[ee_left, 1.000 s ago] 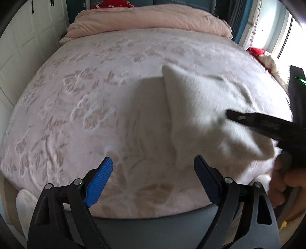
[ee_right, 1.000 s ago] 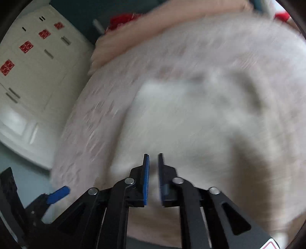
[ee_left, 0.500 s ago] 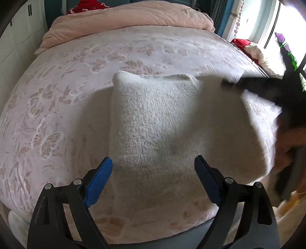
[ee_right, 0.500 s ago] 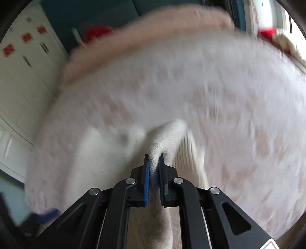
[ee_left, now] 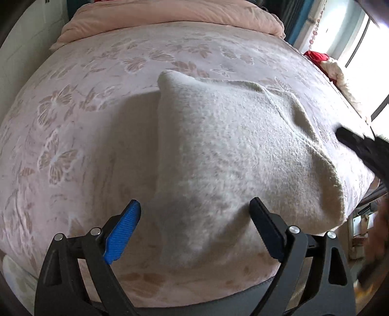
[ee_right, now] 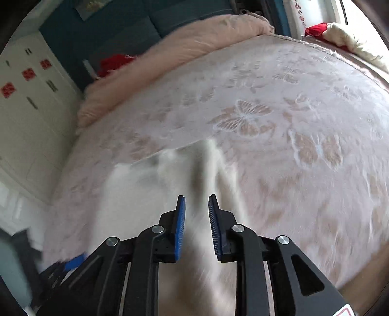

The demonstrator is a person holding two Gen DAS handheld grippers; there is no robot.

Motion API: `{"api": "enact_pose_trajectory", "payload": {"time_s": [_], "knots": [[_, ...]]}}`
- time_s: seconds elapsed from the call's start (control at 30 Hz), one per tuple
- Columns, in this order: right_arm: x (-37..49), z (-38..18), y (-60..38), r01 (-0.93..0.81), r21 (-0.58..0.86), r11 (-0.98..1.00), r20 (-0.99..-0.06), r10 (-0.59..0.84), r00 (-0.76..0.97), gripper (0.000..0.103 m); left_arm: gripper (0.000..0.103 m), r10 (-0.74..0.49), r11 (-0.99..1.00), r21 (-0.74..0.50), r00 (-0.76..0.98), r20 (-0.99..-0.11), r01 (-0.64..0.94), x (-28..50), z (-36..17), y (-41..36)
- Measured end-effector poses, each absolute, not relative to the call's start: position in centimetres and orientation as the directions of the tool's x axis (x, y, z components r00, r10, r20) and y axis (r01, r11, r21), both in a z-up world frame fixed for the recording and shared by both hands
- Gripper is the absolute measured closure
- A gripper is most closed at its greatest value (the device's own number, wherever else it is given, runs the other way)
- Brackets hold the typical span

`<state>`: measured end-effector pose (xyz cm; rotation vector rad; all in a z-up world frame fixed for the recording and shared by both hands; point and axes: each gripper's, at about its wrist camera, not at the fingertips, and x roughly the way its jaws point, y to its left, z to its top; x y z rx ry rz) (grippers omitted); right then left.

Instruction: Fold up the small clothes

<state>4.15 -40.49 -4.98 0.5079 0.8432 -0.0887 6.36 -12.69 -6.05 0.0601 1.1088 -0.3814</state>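
A cream knitted garment lies folded on the pink flowered bedspread, near the bed's front edge. My left gripper is open and empty, hovering just above the garment's near edge. My right gripper has its jaws parted a little, with nothing between them, above the blurred garment. Its dark finger shows at the right in the left wrist view.
A rolled pink duvet lies along the bed's far end. White cupboards stand to the left. Red and cream cloth lies by the window at the right. The bed's front edge is just below my left gripper.
My right gripper has let go of the garment edge it pinched and its jaws have parted. The garment now lies folded flat. My left gripper stayed open and shifted a little.
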Motion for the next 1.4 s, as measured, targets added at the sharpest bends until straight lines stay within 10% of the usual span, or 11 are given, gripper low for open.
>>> {"api": "enact_pose_trajectory", "payload": {"time_s": [0.27,0.33,0.4,0.47,0.87,1.33,1.4], "knots": [[0.6,-9.9,-37.2,0.300,0.182,0.936,-0.853,-0.001,0.522,0.093,0.015,-0.241,0.942,-0.117,0.390,-0.889,0.316,4.7,-6.1,-11.2],[0.1,-7.8,-37.4,0.308,0.228,0.924,-0.824,0.014,0.567,0.084,0.015,-0.244,0.940,-0.111,0.409,-0.879,0.322,3.9,-5.4,-10.8],[-0.8,-6.2,-37.7,0.328,0.235,0.915,-0.795,-0.014,0.607,0.041,0.013,-0.261,0.937,-0.125,0.412,-0.873,0.328,3.6,-5.0,-10.5],[-1.7,-5.8,-38.2,0.359,0.217,0.908,-0.782,-0.058,0.621,0.033,0.011,-0.284,0.936,-0.164,0.391,-0.876,0.313,3.6,-5.0,-10.3],[-0.9,-14.4,-40.2,0.445,0.557,0.701,-0.775,0.246,0.582,0.028,0.009,-0.330,0.934,-0.277,0.247,-0.911,0.225,7.3,-8.6,-12.7],[4.0,-15.2,-40.5,0.407,0.602,0.687,-0.735,0.279,0.618,0.016,0.005,-0.421,0.902,-0.391,0.166,-0.892,0.186,10.7,-11.5,-14.5],[4.7,-15.1,-40.7,0.410,0.598,0.689,-0.739,0.278,0.613,0.038,0.012,-0.443,0.890,-0.413,0.146,-0.885,0.196,10.9,-11.3,-14.4]]}}
